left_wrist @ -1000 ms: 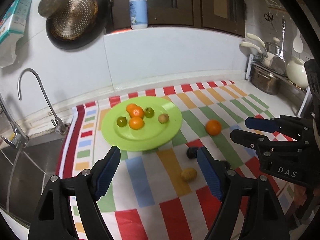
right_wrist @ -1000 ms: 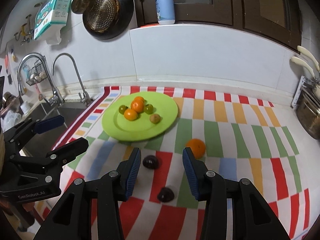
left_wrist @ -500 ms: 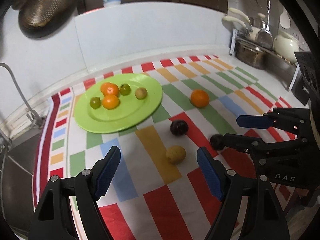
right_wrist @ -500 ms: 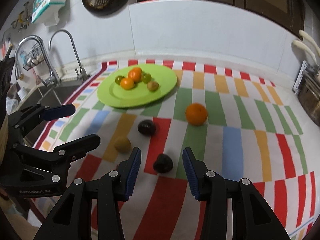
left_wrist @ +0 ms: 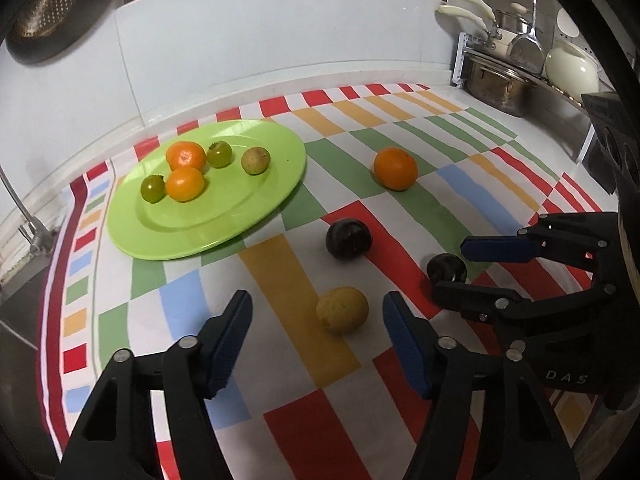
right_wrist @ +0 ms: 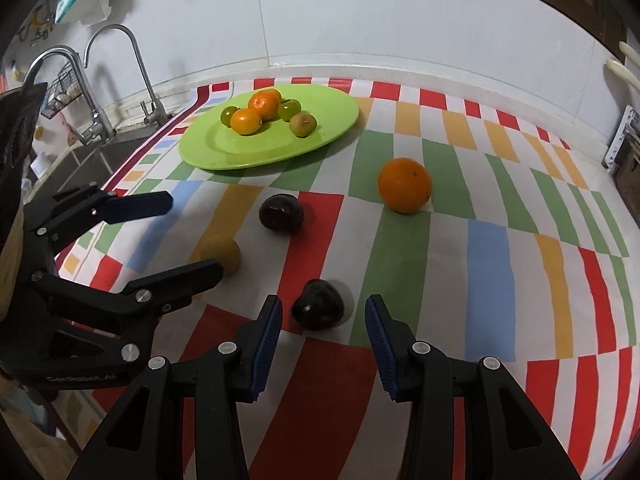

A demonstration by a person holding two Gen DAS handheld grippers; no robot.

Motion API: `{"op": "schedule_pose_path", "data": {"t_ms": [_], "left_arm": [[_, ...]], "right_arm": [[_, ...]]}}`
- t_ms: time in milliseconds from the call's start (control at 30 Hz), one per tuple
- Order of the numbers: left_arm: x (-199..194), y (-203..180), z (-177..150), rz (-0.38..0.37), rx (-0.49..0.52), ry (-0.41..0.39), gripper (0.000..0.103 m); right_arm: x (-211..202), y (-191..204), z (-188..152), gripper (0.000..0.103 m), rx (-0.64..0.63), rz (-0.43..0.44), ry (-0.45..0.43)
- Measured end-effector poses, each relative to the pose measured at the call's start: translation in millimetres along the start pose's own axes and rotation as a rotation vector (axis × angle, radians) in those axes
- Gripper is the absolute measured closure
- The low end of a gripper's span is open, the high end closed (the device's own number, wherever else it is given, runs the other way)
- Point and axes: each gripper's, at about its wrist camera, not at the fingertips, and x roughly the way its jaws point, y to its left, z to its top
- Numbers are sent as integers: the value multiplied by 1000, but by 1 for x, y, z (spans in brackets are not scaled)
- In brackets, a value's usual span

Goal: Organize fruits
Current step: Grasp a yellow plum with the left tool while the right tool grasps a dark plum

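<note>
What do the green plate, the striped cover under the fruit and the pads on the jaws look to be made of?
Green plate: probably plastic or melamine, glossy with soft highlights. Striped cover: thin cloth or coated sheet, matte, lying with slight ripples; which one is unclear. Blue pads: likely rubber, ribbed.

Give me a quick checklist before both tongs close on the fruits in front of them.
1. Left tongs open: ok.
2. Yellow fruit between left fingers: ok, slightly right of centre.
3. Right tongs open: ok.
4. Near dark plum between right fingers: ok, slightly left of centre.
5. Tongs low enough to grip: cannot tell.
6. Room on green plate: ok, front part bare.
</note>
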Motion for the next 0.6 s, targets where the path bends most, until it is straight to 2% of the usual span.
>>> {"op": "schedule_pose_path", "data": {"t_ms": [267, 400, 467, 600], "left_arm": [[11, -2, -1, -42, -27, 33, 60], [14, -2, -1, -61, -45, 43, 73], [14, -2, -1, -64, -55, 44, 73], [9, -1, -1, -49, -68, 36, 73]], "right_arm": [[8, -1, 1, 60, 5, 3, 9], [8, -1, 2, 68, 6, 7, 7], [8, -1, 2, 73, 11, 16, 7], [8, 0, 2, 73, 18, 19, 7]]}}
